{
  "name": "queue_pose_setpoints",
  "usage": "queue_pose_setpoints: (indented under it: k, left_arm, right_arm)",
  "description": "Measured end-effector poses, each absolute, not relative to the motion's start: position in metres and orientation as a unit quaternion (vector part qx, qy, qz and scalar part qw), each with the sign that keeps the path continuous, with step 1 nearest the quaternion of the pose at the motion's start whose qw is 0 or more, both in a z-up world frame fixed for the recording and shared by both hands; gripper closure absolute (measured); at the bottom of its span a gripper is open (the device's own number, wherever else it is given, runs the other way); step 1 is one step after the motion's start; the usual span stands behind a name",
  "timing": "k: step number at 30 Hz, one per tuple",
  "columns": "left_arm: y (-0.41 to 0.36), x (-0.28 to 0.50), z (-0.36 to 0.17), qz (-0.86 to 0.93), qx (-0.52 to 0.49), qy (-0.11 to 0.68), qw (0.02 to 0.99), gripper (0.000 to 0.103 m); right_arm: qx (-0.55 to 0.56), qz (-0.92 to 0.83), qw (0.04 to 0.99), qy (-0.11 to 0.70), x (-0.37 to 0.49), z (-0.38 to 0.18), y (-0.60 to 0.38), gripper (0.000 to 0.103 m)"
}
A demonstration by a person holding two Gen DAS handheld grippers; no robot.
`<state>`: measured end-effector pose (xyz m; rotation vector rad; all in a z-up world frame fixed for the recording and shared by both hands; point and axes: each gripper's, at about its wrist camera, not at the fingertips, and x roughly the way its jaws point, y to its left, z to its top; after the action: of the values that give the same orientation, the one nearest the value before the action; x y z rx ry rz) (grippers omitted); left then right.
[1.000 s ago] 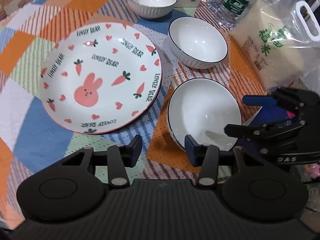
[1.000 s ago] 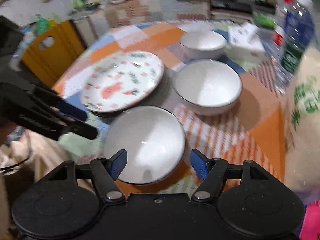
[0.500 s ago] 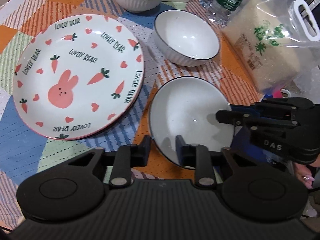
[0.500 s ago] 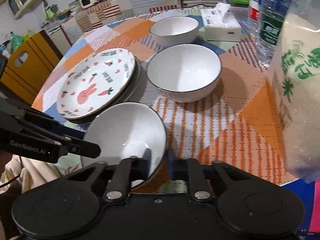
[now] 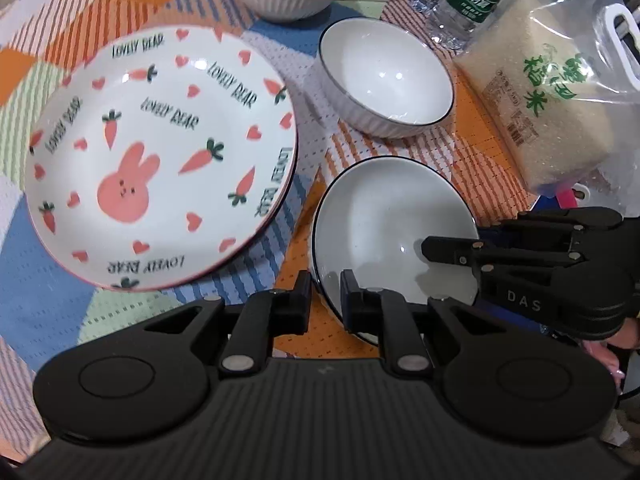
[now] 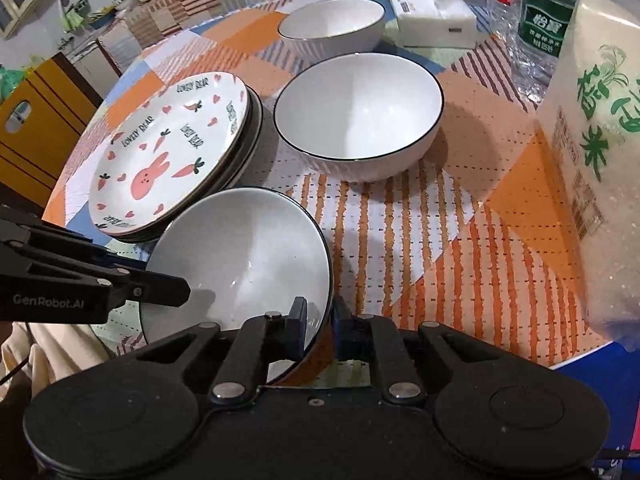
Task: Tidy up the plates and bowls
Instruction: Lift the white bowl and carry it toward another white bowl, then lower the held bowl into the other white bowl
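A white bowl with a dark rim (image 5: 384,220) sits nearest me on the patchwork tablecloth and looks tilted. My left gripper (image 5: 325,280) is shut on its near-left rim, one pad inside and one outside. My right gripper (image 6: 320,312) is shut on the opposite rim of the same bowl (image 6: 240,248). Each gripper shows in the other's view: the right gripper (image 5: 452,246) and the left gripper (image 6: 176,286). A rabbit-and-carrot plate (image 5: 160,152) tops a short stack (image 6: 168,152) to the left. Two more white bowls stand behind, one in the middle (image 6: 358,108) and one further back (image 6: 332,24).
A clear bag of rice (image 6: 600,160) fills the right side, close to the held bowl. Water bottles (image 6: 544,20) and a tissue box (image 6: 436,16) stand at the back right. The table's round edge (image 6: 576,356) runs near my right gripper. A yellow cabinet (image 6: 32,120) stands beyond the left edge.
Both grippers came down onto the near bowl and closed from open onto its rim, the left on one side and the right on the other.
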<state>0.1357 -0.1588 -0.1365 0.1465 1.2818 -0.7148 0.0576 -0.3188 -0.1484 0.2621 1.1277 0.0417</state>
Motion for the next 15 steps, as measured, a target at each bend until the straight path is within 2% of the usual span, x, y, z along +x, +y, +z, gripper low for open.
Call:
queue_pose_setpoints:
  k: [4,15]
  left_arm:
    - [-0.155,0.139,-0.122,-0.332,0.056,0.584,0.738,0.089]
    - [-0.150,0.135,-0.066,-0.357,0.072,0.538,0.760,0.089]
  right_arm:
    - [0.162,0.026,0.832,0.529,0.053,-0.139,-0.328,0.086]
    - [0.169,0.045,0.858,0.484,0.046,-0.082,-0.334,0.086]
